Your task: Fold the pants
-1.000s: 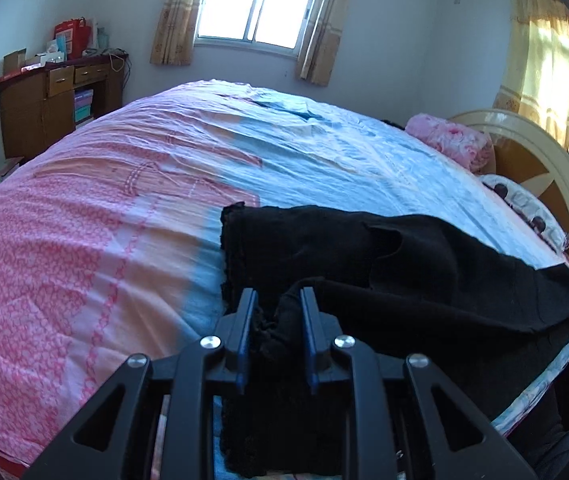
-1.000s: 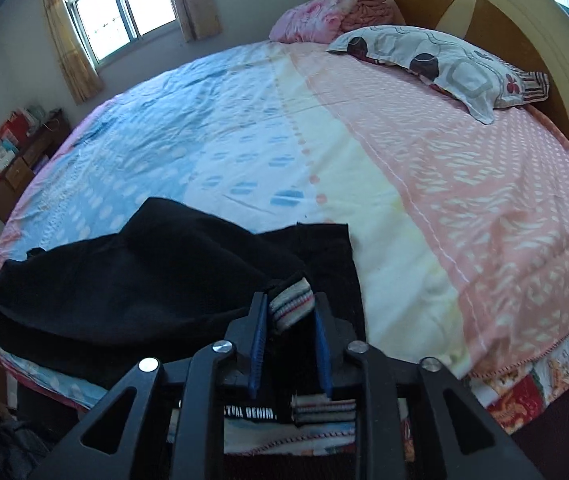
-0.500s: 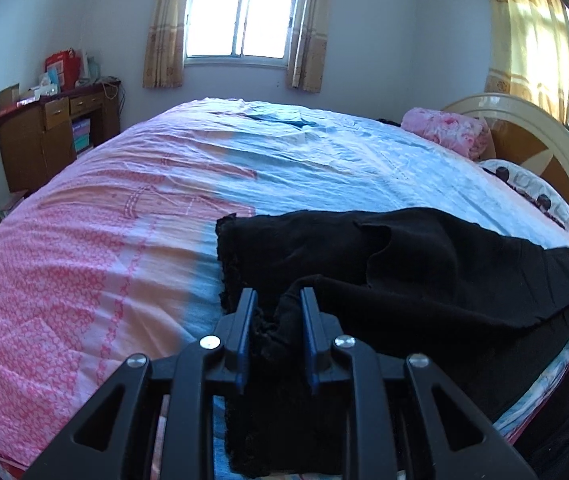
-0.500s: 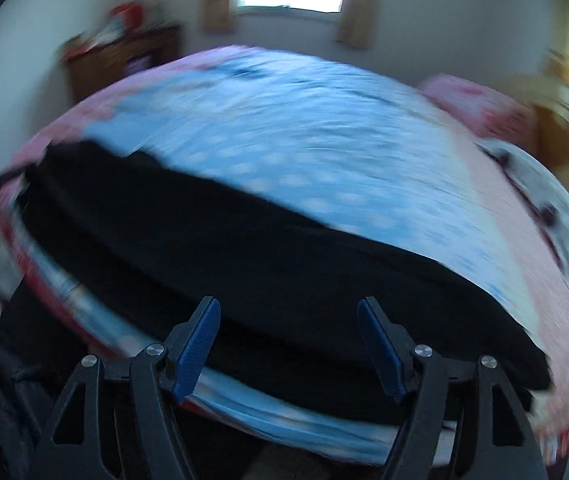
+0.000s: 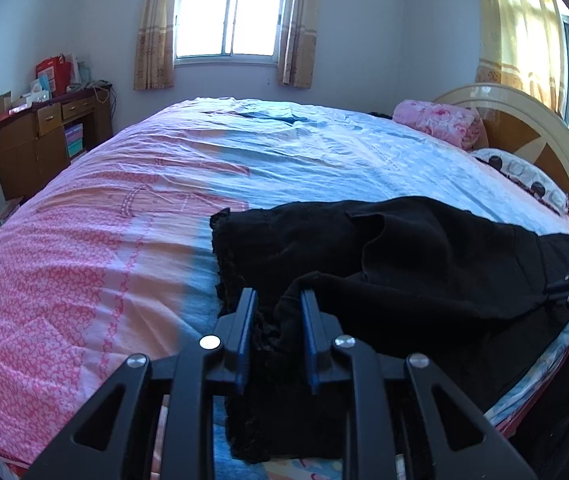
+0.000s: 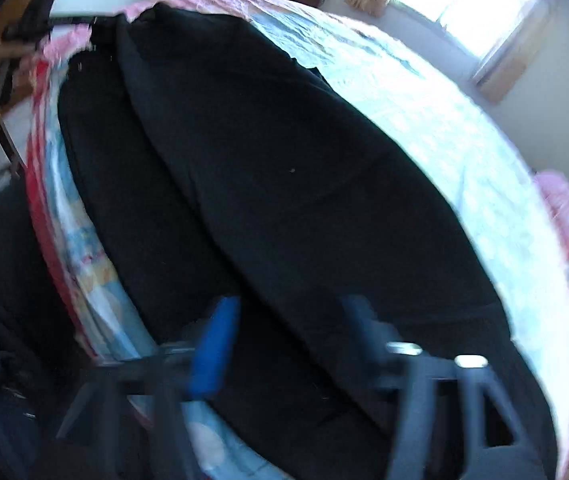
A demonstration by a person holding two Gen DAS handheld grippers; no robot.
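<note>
Across the near edge of a wide bed (image 5: 132,240), a pair of black pants (image 5: 424,264) lies stretched lengthwise, one end bunched and lifted, the far side partly doubled over itself. The left gripper (image 5: 274,304) is clenched on a gathered wad of the dark cloth at the frilly-looking hem end, its blue-lined fingers (image 5: 244,332) pressing the fabric from both sides. The right gripper (image 6: 284,320) hangs over the other stretch of the pants (image 6: 268,168); its picture is smeared by motion, its jaws are closing with black cloth between them, and whether the pads already press the fabric cannot be told.

To judge by its drape, the cloth is soft, limp and fairly thick, probably light enough to lift easily but prone to sag and slide out of shape. It creases wherever it is pinched, so good places to take hold look like the corners of the hem and the waistband, pulling taut between the two hands before laying one half over the other.

The bedspread is pink on one side and pale blue on the other, slightly wrinkled. A rolled pink quilt (image 5: 440,124) and a patterned pillow (image 5: 524,176) sit by the curved headboard (image 5: 544,128). A wooden cabinet (image 5: 40,140) stands against the pale wall, and a bright window (image 5: 230,16) with tan curtains faces the bed.
</note>
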